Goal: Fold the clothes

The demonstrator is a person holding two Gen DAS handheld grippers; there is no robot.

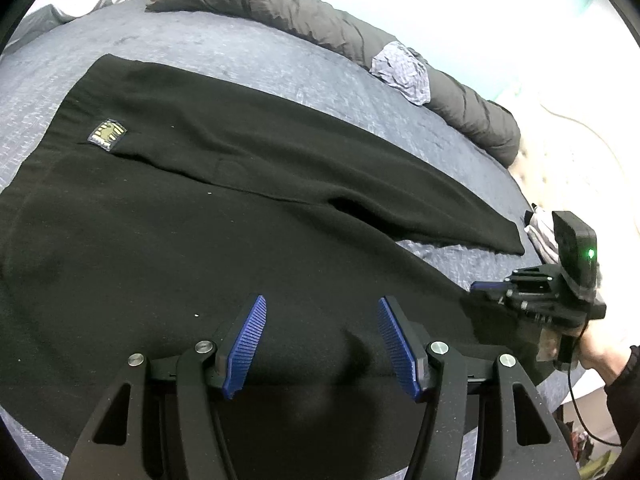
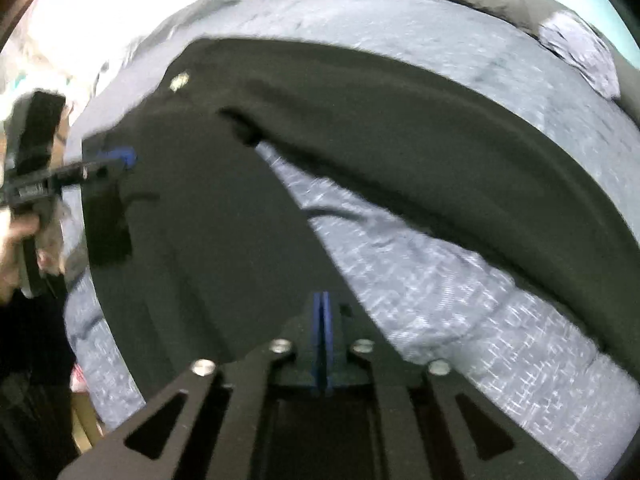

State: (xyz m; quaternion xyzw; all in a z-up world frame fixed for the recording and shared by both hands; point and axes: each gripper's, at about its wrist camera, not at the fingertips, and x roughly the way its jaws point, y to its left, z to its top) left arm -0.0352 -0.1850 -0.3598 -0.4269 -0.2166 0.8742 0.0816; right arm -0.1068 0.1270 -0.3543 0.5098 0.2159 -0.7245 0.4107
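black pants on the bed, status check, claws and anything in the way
Left claw open over the black pants. Right claw looks pinched shut at a pant-leg edge. Pants spread flat on grey bedspread, legs splayed. Nothing blocking; crumpled cloth far off.

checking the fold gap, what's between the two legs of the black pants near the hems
Bare blue-grey bedspread shows in the wedge between the two legs of the black pants, clearest in the right wrist view; nothing else lies there.
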